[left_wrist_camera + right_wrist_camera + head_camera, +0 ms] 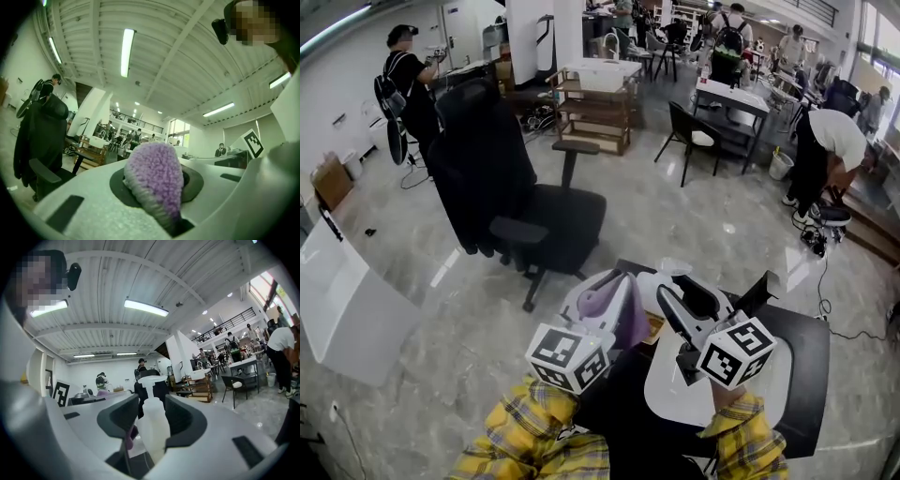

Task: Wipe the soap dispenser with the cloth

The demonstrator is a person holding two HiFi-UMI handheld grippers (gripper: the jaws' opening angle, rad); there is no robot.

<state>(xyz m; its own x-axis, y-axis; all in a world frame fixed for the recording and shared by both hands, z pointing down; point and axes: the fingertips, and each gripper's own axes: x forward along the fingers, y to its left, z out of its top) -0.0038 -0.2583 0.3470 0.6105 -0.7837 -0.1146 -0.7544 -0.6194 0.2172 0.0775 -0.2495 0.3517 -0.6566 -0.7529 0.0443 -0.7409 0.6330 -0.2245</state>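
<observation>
A person in yellow plaid flannel sleeves (534, 439) holds two white plastic grippers out over a dark, rounded table top (808, 373), each gripper carrying a cube of black-and-white square markers. The left gripper (607, 296) has its jaws pressed together on a cloth (157, 177), a soft purple wad with a nubbly, looped pile and a grey woven edge, which bulges up out of the dark pads. Just to its right, the right gripper (692, 302) has its jaws partway apart and clamped on the soap dispenser (153, 425). This is a small bottle of cloudy, translucent white plastic with a rounded body, a narrow neck and a flat pump head on top. It stands upright between the dark, curved pads, raised off the table and near the cloth but apart from it. Beyond the table lies a glossy grey floor (675, 211) with a mottled stone look and pale reflections. A black office chair (546, 217) with a dark jacket draped over its back stands in the middle distance to the left. A slanted white panel (342, 309) lies at the near left. Farther off are a low wooden shelf unit (595, 114), dark desks and chairs, and several people standing or bending at work. Overhead, a white ribbed ceiling (187, 56) carries long strip lights.
</observation>
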